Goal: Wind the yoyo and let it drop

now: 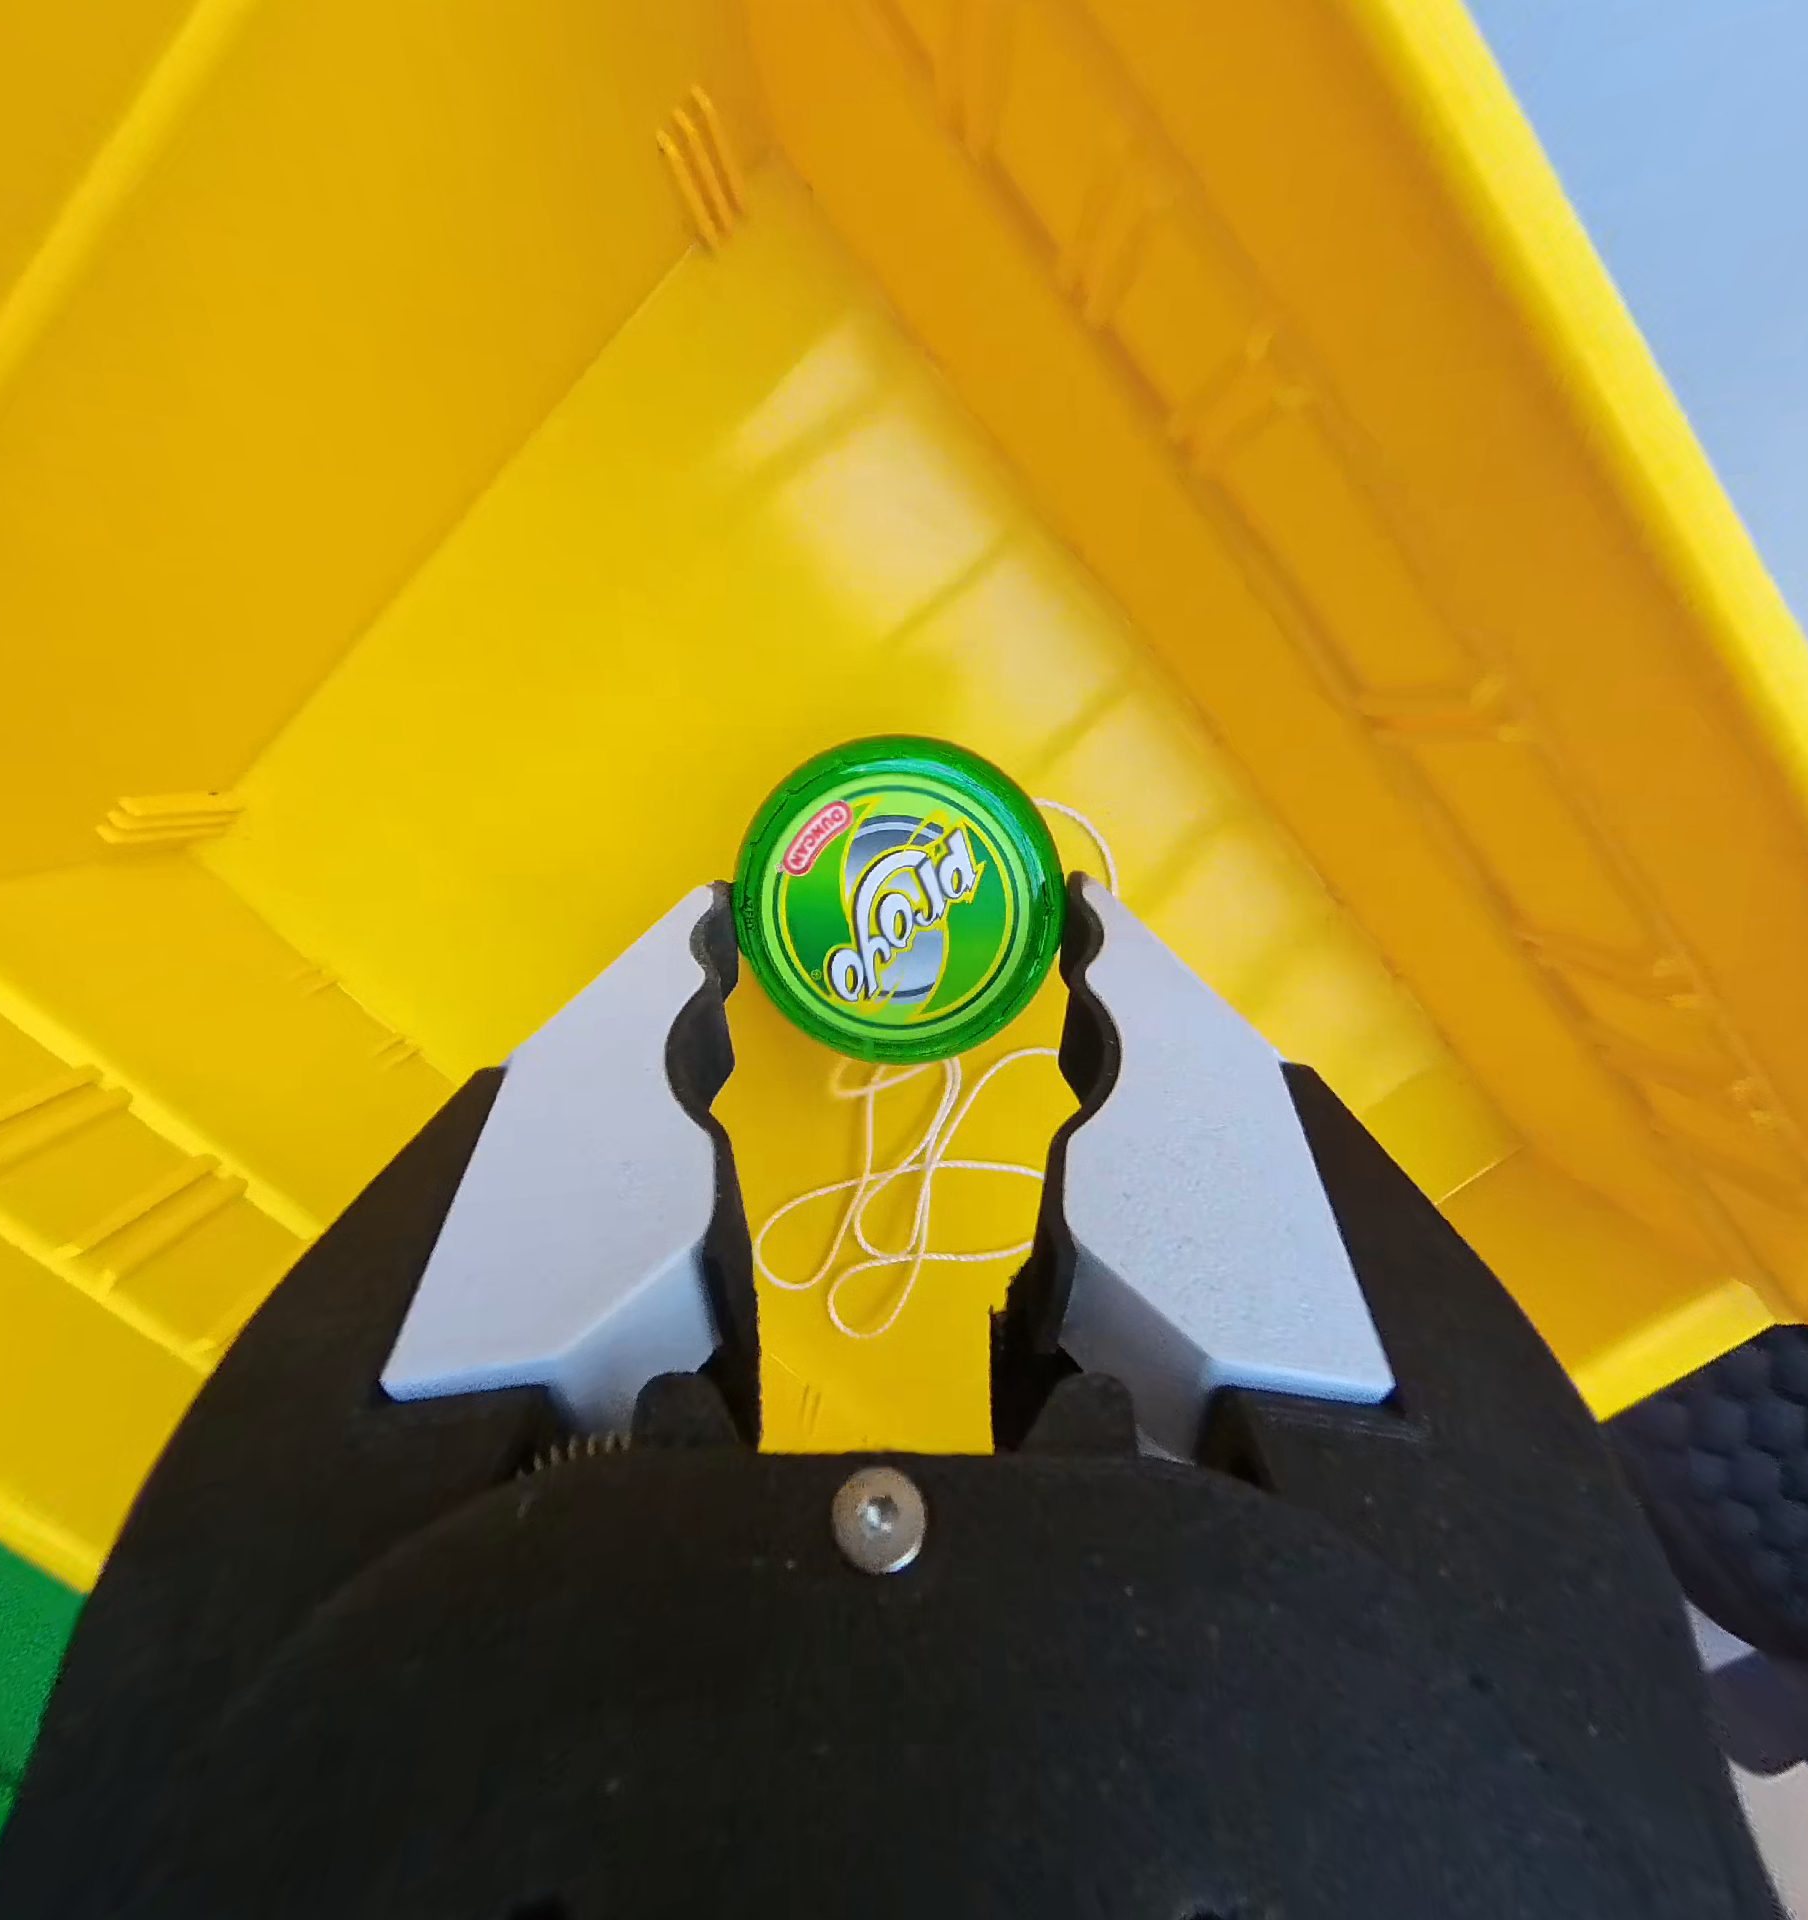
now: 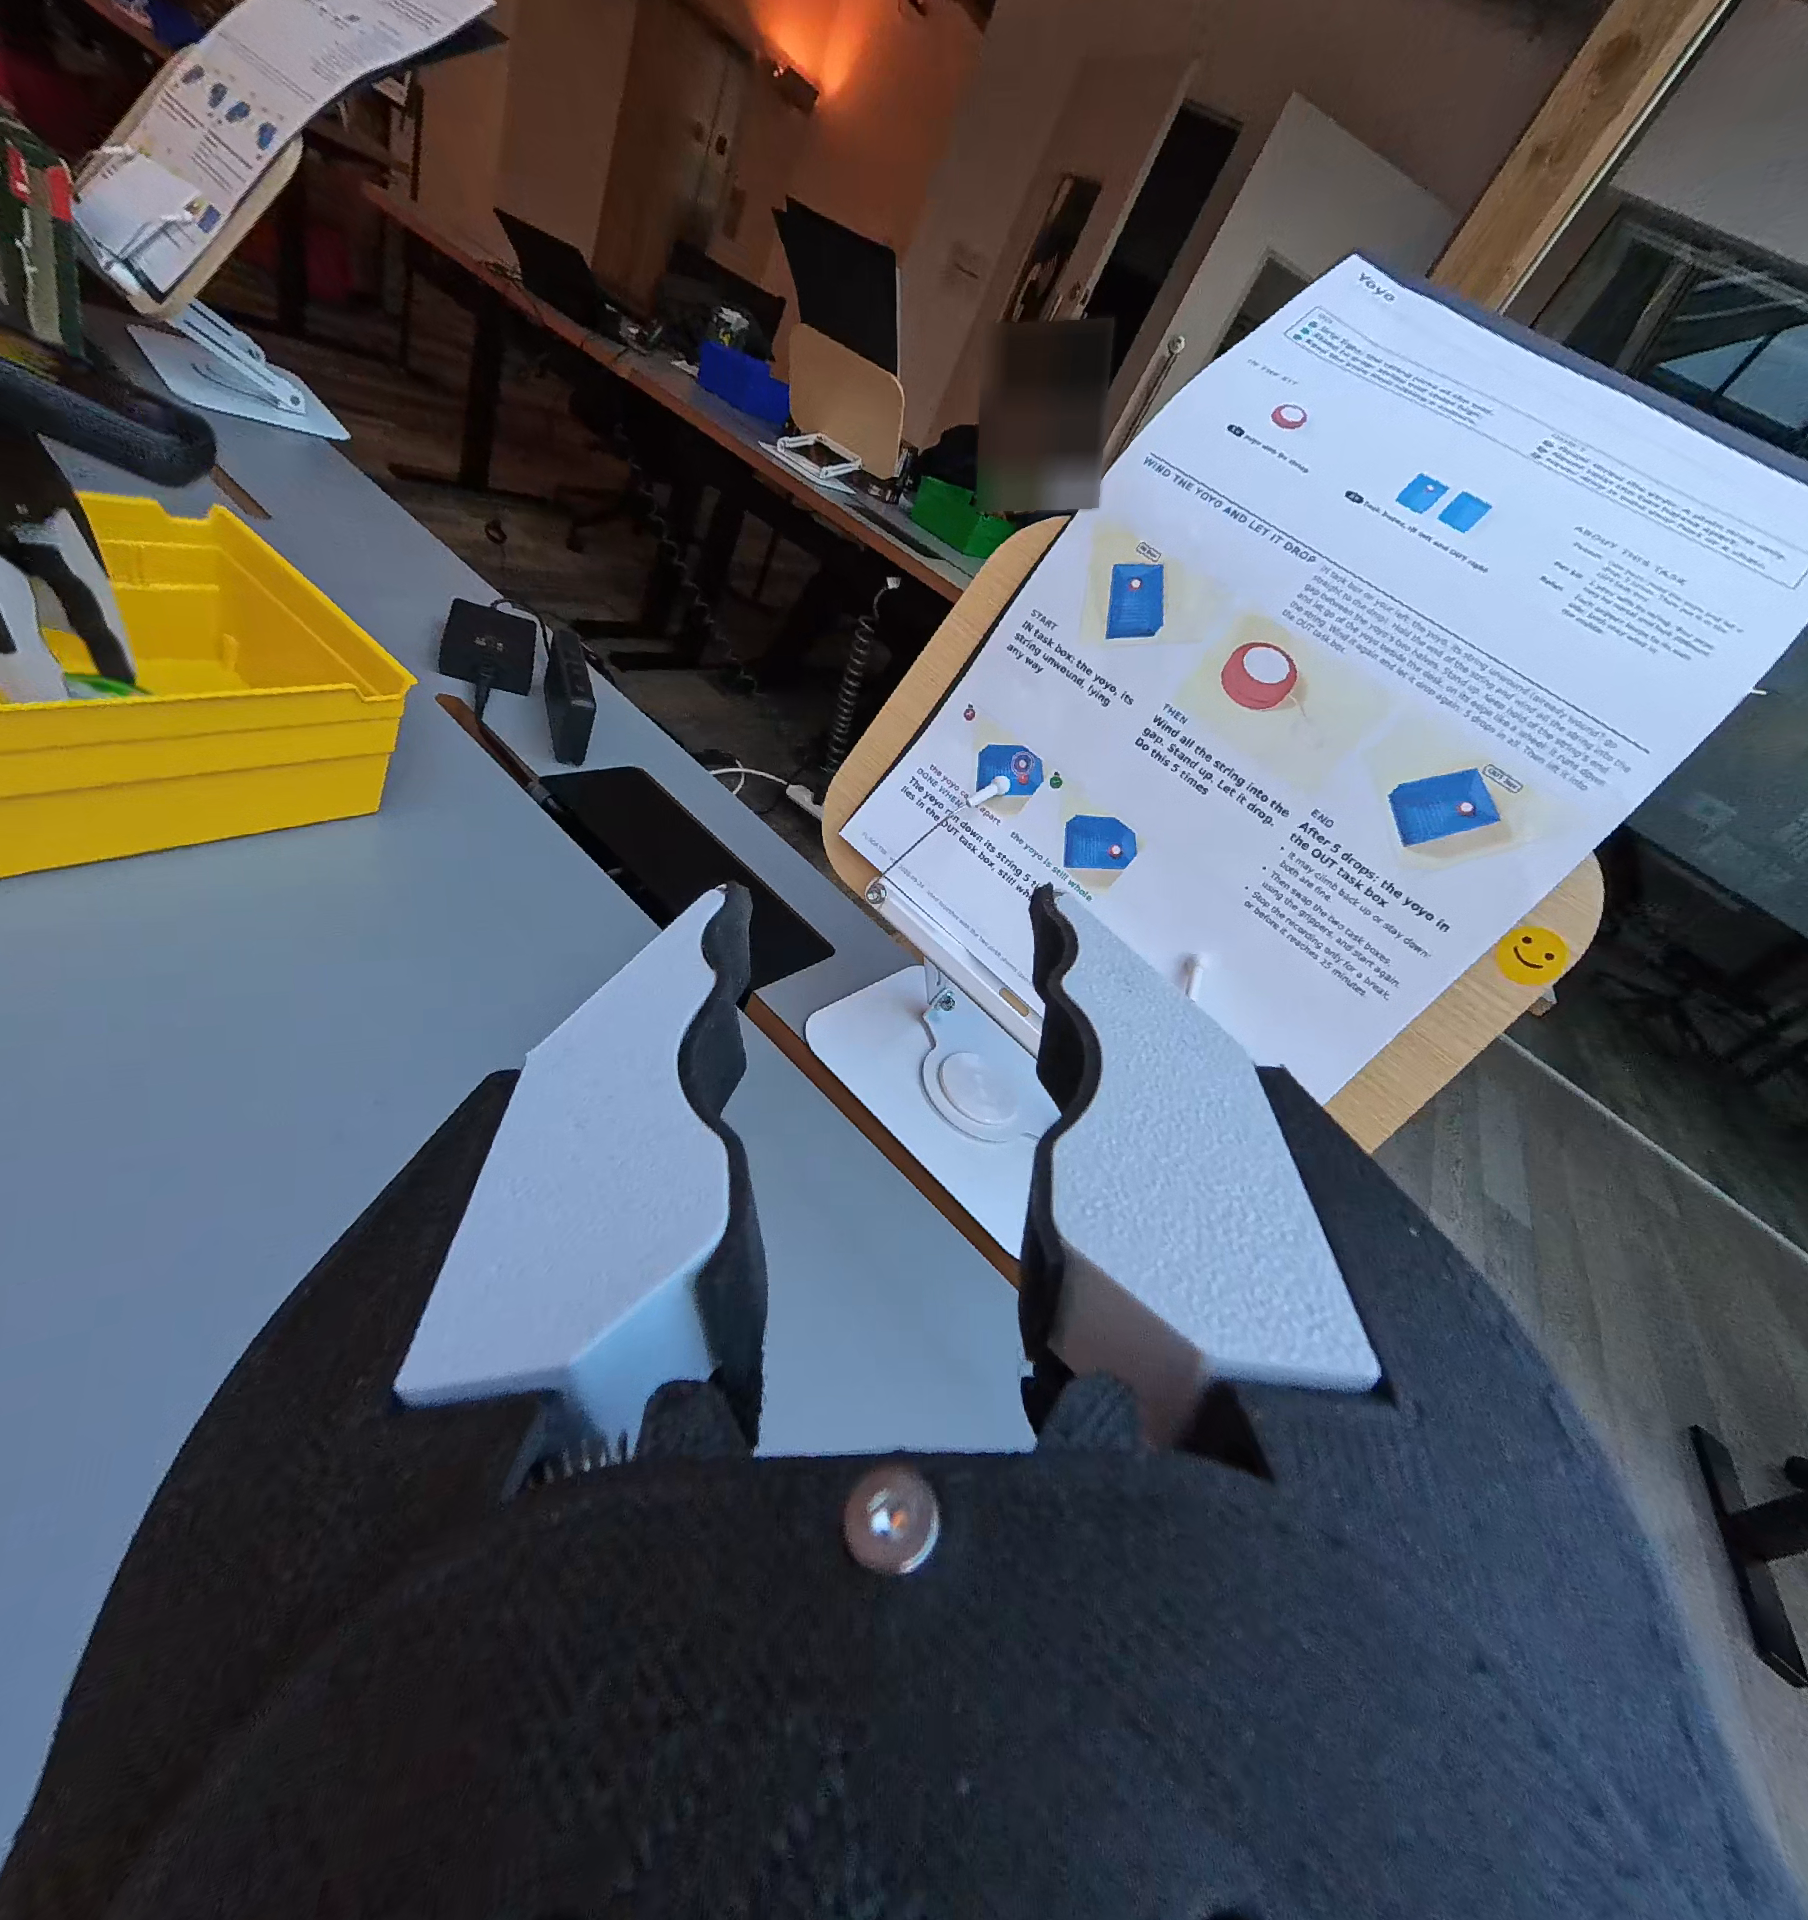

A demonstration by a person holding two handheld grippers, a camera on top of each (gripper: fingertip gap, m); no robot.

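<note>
Loose loops of string (image 1: 905, 1184) are being seen between the left gripper (image 1: 898, 904) fingers, on the yellow box (image 1: 464, 520) floor. The green yoyo (image 1: 898, 891) is being pinched at their tips, box walls standing well clear. The right gripper (image 2: 879, 914) is being held spread and empty over open grey table (image 2: 204, 1039), before the instruction sheet (image 2: 1347, 644).

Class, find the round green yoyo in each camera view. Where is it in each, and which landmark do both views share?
Left wrist view: round green plastic yoyo at centre, between the left hand-held gripper fingertips.
Right wrist view: only a green sliver at the left edge.
Shared landmark: the yellow plastic tray.
</note>
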